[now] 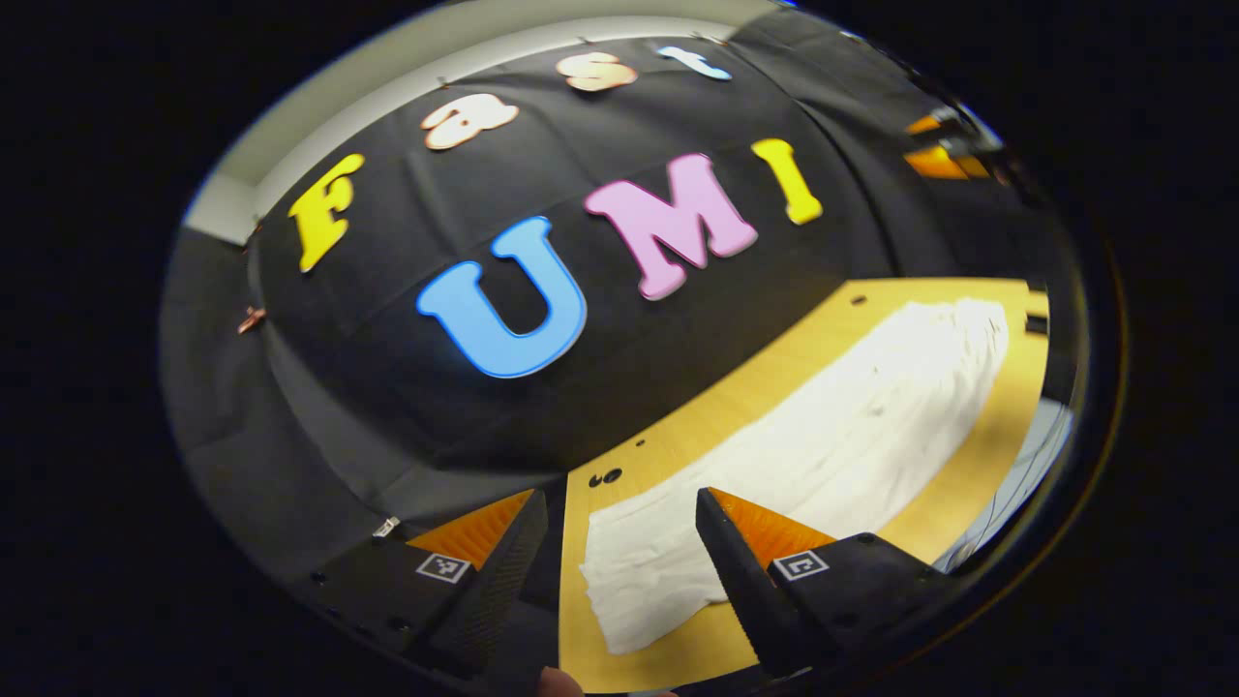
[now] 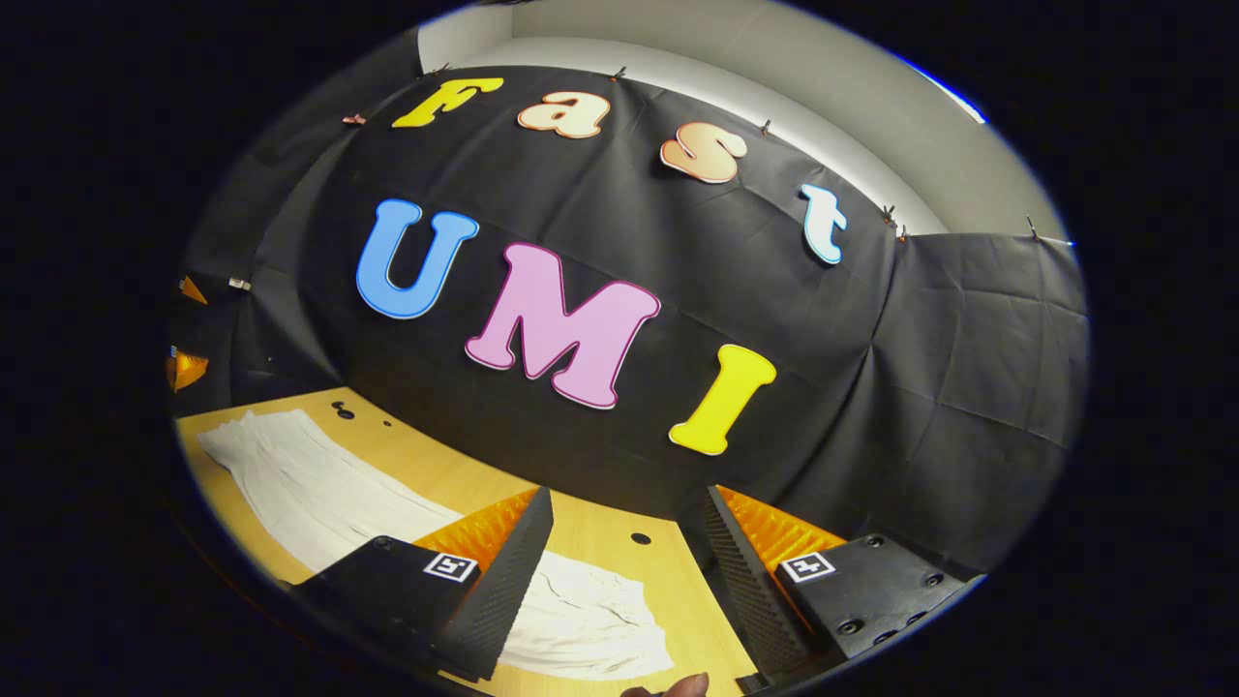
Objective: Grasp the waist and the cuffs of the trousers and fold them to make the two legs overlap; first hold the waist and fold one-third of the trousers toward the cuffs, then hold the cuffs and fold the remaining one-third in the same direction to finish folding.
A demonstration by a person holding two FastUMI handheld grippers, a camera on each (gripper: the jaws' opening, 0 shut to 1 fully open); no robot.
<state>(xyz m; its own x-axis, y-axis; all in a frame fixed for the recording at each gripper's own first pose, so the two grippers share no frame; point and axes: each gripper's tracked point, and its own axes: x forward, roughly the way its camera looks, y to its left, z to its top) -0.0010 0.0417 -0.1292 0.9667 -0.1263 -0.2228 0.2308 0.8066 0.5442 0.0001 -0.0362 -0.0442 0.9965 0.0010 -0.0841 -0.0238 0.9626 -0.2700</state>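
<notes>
White trousers (image 1: 832,426) lie flat as one long strip on the wooden table (image 1: 721,392). In the left gripper view my left gripper (image 1: 627,581) hovers open over the strip's near end, gripping nothing. The far end reaches the table's far right. In the right gripper view the trousers (image 2: 310,484) run from the left edge down under my right gripper (image 2: 624,586), which is open above the other, wrinkled end (image 2: 590,620). Neither end is pinched. Which end is the waist I cannot tell.
The black cloth wall (image 1: 600,387) stands just behind the table. Small round holes (image 1: 610,476) mark the tabletop near the trousers' end. A fingertip (image 2: 682,685) shows at the bottom. The other gripper (image 2: 184,329) appears far off at the left edge.
</notes>
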